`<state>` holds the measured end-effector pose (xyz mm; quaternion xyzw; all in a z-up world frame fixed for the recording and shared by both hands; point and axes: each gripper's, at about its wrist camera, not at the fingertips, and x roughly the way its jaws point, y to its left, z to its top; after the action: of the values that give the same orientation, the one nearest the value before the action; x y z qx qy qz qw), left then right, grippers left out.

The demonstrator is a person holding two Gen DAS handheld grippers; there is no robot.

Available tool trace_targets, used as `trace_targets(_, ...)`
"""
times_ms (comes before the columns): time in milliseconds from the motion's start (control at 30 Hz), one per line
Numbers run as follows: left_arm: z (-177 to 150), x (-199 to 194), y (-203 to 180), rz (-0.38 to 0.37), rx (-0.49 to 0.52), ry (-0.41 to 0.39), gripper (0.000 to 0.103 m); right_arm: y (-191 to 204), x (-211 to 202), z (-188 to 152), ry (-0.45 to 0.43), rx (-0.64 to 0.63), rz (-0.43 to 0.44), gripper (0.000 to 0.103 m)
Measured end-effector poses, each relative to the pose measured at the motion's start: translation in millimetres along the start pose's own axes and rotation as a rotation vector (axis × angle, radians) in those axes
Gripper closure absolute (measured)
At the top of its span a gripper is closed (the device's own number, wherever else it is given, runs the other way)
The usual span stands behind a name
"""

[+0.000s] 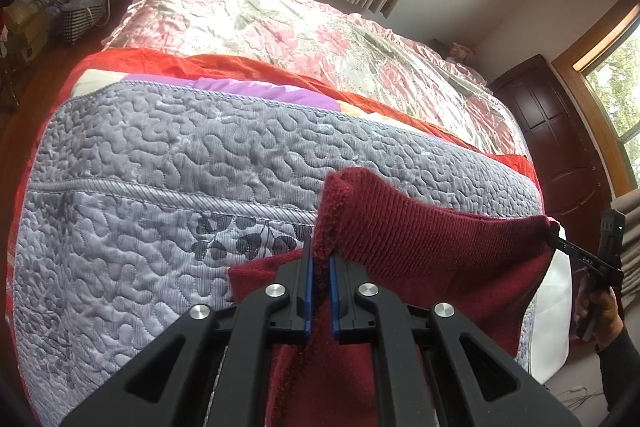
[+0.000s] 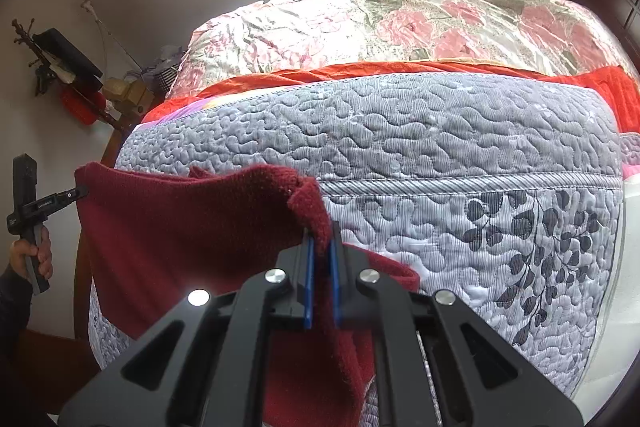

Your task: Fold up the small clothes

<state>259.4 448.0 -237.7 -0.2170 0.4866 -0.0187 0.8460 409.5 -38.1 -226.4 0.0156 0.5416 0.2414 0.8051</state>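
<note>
Where fingers [image 1: 320,259] pinch: sweater [image 1: 420,239] edge taut

The dark red garment [image 1: 420,227] is ribbed knit outside, fuzzy inside. Beneath it, the grey quilt [image 1: 180,155] is stitched, slightly sheeny cloth; beyond the quilt, the floral bedspread [image 1: 300,31] looks glossy satin.

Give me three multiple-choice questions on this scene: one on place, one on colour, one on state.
1. Where does the garment hang?
A. over the grey quilt
B. in a drawer
C. on the floor

2. What colour is it?
A. yellow
B. dark red
C. white

3. How is the left hand-held gripper?
A. open, empty
B. out of view
C. shut on cloth

Answers: 1 A, the quilt lies beneath it; 2 B, maroon knit shows in both views; 3 C, its blue pads pinch an edge, as does the right hand-held gripper.
</note>
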Motion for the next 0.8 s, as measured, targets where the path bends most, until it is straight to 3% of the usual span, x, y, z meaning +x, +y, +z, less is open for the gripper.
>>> trace_targets(200, 7, 28, 16, 0.001, -0.044, 0.05, 0.097, -14, 25, 10, 0.043, 0.03, 0.003, 0.098)
trace_targets(800, 43, 56, 21, -0.011, -0.058, 0.054, 0.097, -32, 47, 35, 0.034, 0.062, 0.005, 0.098)
